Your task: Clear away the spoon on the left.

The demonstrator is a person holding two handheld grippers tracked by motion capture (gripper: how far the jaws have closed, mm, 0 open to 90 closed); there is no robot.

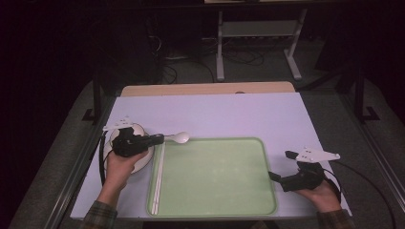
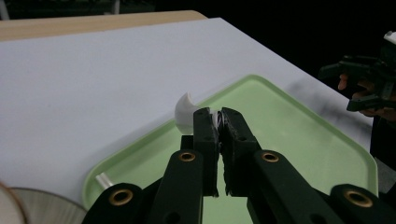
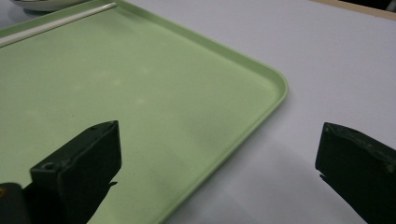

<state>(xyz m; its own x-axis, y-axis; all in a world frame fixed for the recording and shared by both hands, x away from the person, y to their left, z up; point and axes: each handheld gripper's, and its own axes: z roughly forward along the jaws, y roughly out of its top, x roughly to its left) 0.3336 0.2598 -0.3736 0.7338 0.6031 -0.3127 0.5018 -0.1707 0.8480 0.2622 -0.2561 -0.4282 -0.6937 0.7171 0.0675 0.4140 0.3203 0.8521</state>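
My left gripper [image 1: 161,139] is shut on the handle of a white spoon [image 1: 182,138], and holds it level just over the far left corner of the green tray [image 1: 267,193]. In the left gripper view the spoon's bowl [image 2: 185,113] sticks out past the closed jaws, above the tray's rim [image 2: 140,142]. A white bowl [image 1: 142,162] sits on the table under the left hand. White chopsticks [image 1: 159,177] lie along the tray's left side. My right gripper [image 1: 279,166] rests open at the tray's right edge, one jaw over the tray [image 3: 224,51] and one over the table.
The tray lies on a pale table top [image 1: 215,112] with a wooden strip [image 1: 205,88] at its far edge. A metal stand [image 1: 258,38] and cables are on the floor beyond. The bowl's rim [image 2: 28,207] shows at the lower left of the left gripper view.
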